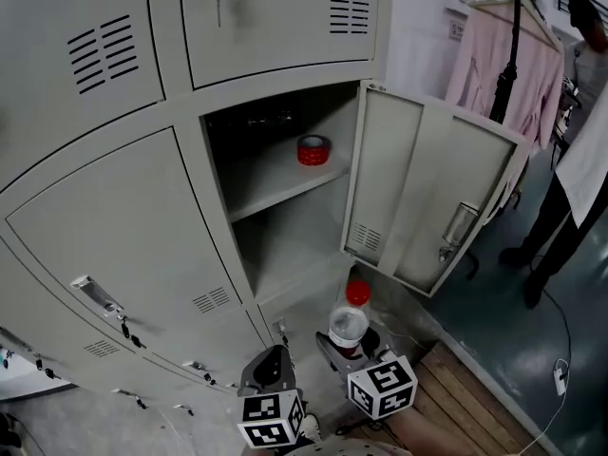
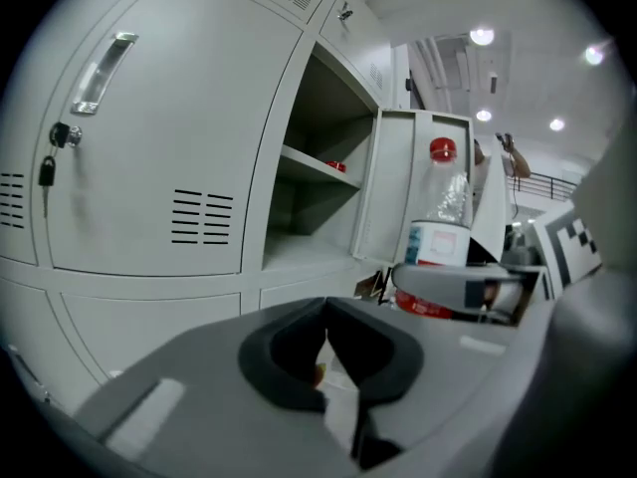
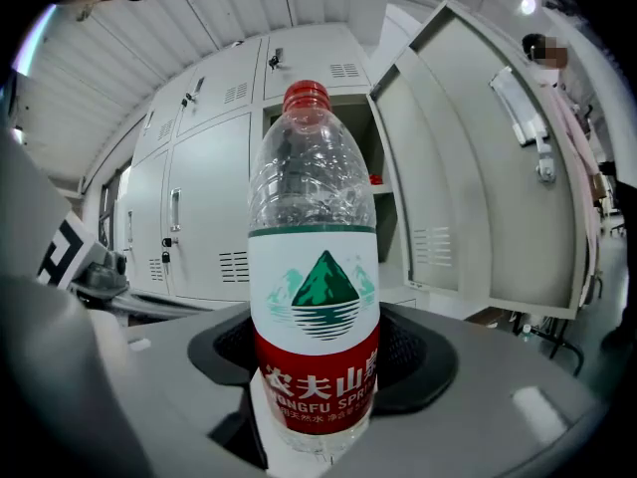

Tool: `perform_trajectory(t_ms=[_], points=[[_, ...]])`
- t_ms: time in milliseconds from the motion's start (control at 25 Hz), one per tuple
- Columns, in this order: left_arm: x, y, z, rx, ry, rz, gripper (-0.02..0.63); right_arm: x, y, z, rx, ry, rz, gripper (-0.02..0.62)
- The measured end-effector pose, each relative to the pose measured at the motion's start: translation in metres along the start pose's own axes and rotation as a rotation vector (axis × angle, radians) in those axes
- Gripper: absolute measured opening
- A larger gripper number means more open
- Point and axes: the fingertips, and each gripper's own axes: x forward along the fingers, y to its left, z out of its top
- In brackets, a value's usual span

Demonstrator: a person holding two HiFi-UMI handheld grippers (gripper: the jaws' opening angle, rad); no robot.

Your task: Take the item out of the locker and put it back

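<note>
Crinkled clear plastic bottle [image 3: 314, 267] clamped by right gripper [image 3: 317, 361].

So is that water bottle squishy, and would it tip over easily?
Probably squishy: the water bottle has thin, crinkly clear plastic up top, so the right gripper clamped round it could dent it. It is likely light, since no water shows in the clear part. Being tall and narrow, it may tip if nudged, then roll.

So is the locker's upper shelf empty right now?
No, a red roll sits on that shelf, toward its right end.
</note>
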Motion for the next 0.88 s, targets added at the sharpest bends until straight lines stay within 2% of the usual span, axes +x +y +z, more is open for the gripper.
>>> perform_trajectory(t_ms=[240,480,680,880], points=[[-0.011,-0.006,-0.002,0.026,-0.012,-0.002,0.006,-0.021,0.004,-0.011,-0.002,0.004,-0.014,0.304],[-0.012,-0.006,0.003,-0.005,-0.022,-0.016,0.008,-0.023,0.006,-0.009,-0.006,-0.002,-0.016,0.304],[-0.005,0.0,0.005,0.001,-0.016,-0.012,0.008,-0.006,0.006,-0.002,-0.011,-0.004,0.002,0.304],[0.009,0.011,0.007,0.002,-0.008,-0.006,0.008,0.036,-0.001,0.014,-0.031,-0.012,0.021,0.305]])
